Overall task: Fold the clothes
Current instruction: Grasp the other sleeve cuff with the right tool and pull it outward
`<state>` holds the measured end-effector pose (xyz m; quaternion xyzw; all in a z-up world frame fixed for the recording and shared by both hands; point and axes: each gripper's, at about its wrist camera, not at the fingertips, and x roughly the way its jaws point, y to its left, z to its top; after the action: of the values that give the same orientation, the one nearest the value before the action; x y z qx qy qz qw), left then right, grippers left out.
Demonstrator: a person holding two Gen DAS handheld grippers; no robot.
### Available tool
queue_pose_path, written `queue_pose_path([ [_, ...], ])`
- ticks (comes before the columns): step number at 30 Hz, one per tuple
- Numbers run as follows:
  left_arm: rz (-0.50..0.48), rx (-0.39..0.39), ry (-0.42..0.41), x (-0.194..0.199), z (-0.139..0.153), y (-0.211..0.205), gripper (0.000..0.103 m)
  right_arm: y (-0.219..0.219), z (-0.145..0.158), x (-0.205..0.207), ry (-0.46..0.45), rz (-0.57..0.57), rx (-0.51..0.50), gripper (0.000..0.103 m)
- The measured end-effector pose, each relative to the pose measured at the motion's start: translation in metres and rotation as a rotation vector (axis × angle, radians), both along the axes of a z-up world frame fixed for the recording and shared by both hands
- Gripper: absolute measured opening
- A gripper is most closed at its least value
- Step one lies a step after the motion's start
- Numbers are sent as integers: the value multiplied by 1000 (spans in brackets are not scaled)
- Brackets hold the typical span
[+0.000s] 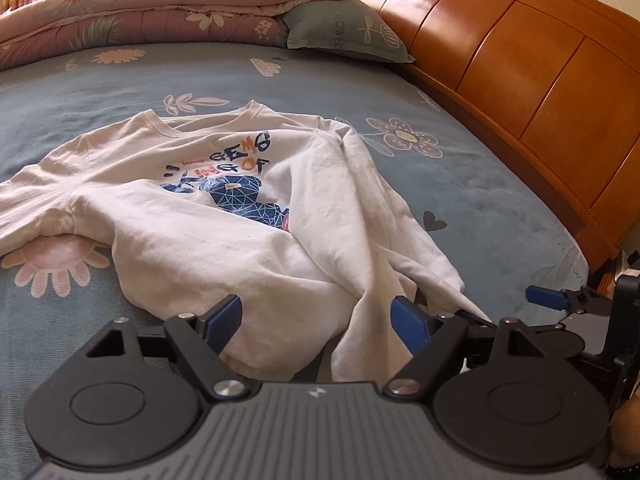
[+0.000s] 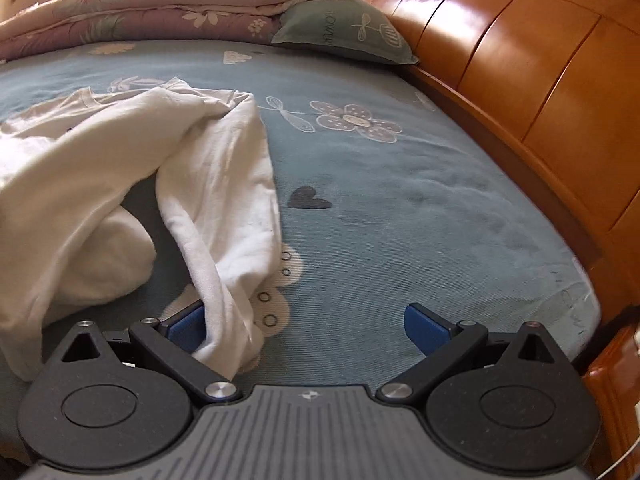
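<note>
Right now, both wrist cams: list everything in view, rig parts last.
shirt: 1, white, blue print, crumpled mid-bed
bed sheet: 1, blue-grey with flowers, under shirt
pillow: 1, grey-green, by headboard
folded quilt: 1, pink floral, far side of bed
headboard: 1, orange-brown wood, right side
left gripper: 1, black with blue pads, jaws open over shirt hem
right gripper: 1, same colours, jaws open, sleeve draped over its left finger

Only two things have readable text. The white shirt (image 1: 192, 216) has a chest print in blue and orange block letters — roughly "GEMG" over "GOF", with a small orange word before it that's too crumpled to read. The green pillow (image 1: 344, 30) by the headboard says "FLOWERS" running sideways next to a line-drawn flower — same print shows in the right wrist view (image 2: 344, 26).
</note>
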<state>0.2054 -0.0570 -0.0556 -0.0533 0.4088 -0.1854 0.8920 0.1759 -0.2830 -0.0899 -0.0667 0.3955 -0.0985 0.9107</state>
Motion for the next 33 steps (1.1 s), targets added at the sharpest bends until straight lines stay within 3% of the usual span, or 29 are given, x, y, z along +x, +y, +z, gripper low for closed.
queue_pose_path([
  [2,1,10,8,2,-4,-3,81,4,-7,8,25,8,16,103],
  [6,9,28,10,4,-8,-3,82,13,-22,13,46,2,-120,103],
  [13,5,15,23,10,-12,-5,85,-10,-14,23,-24,-63,-393,103],
  [20,-5,6,14,14,-8,-13,85,-23,-15,35,1,41,-358,103],
  [25,-15,0,6,18,-4,-19,85,-35,-19,38,-38,-43,-417,103],
  [33,-26,3,4,23,-3,-27,85,-78,2,51,-138,-176,-555,103],
])
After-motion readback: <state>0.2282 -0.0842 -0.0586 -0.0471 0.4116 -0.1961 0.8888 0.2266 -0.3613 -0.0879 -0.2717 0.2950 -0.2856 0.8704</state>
